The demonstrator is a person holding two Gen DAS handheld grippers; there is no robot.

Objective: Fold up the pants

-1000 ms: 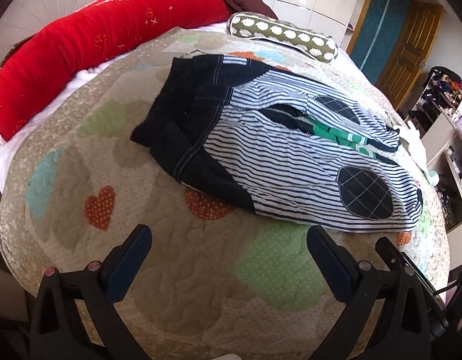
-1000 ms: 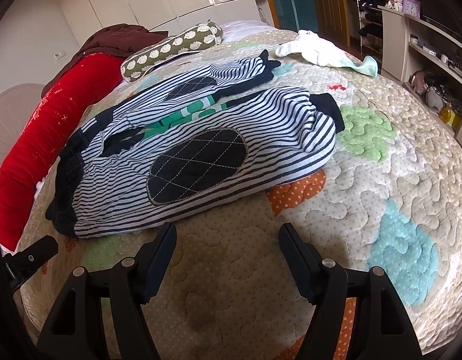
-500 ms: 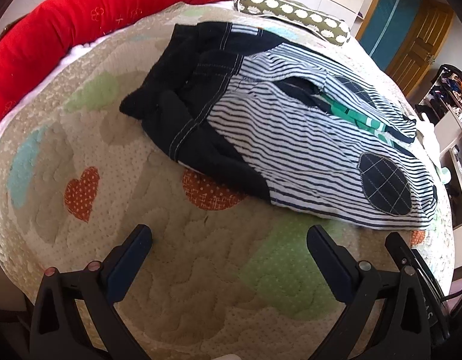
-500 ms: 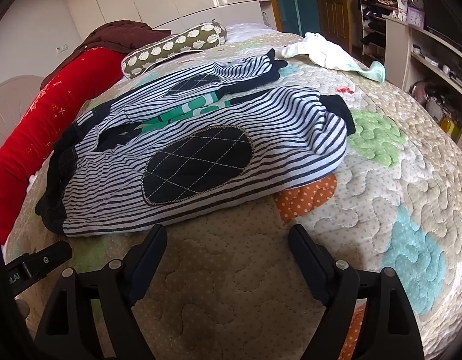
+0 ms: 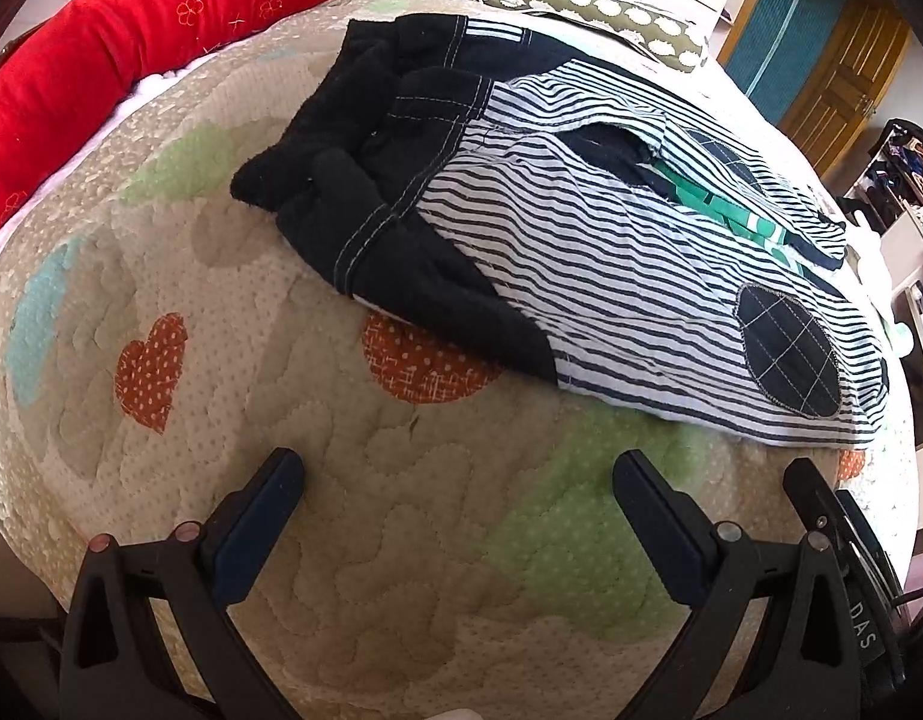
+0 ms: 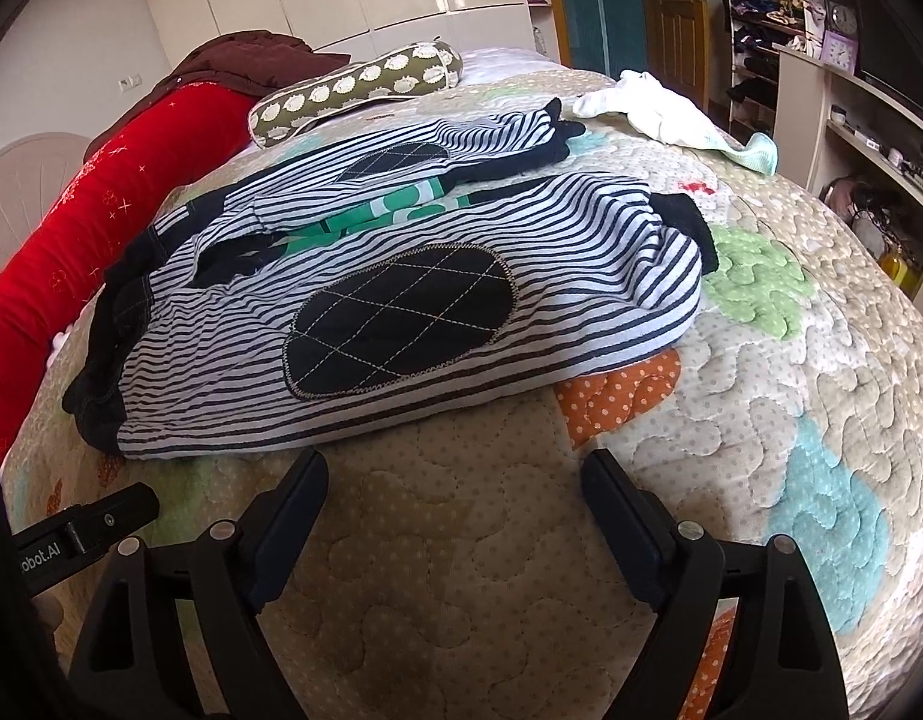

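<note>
Quilted in beige with coloured patches, the bed (image 5: 353, 540) carries everything. A long red bolster (image 5: 131, 42) lies along its far edge, with an olive patterned pillow (image 6: 353, 90) beside it. Striped pants (image 6: 401, 300) with dark oval knee patches lie spread flat across the quilt, dark waistband toward the bolster. The left gripper (image 5: 458, 483) hovers near the waistband end, jaws wide and empty. The right gripper (image 6: 455, 483) sits just before the leg's near edge, jaws wide, holding nothing.
</note>
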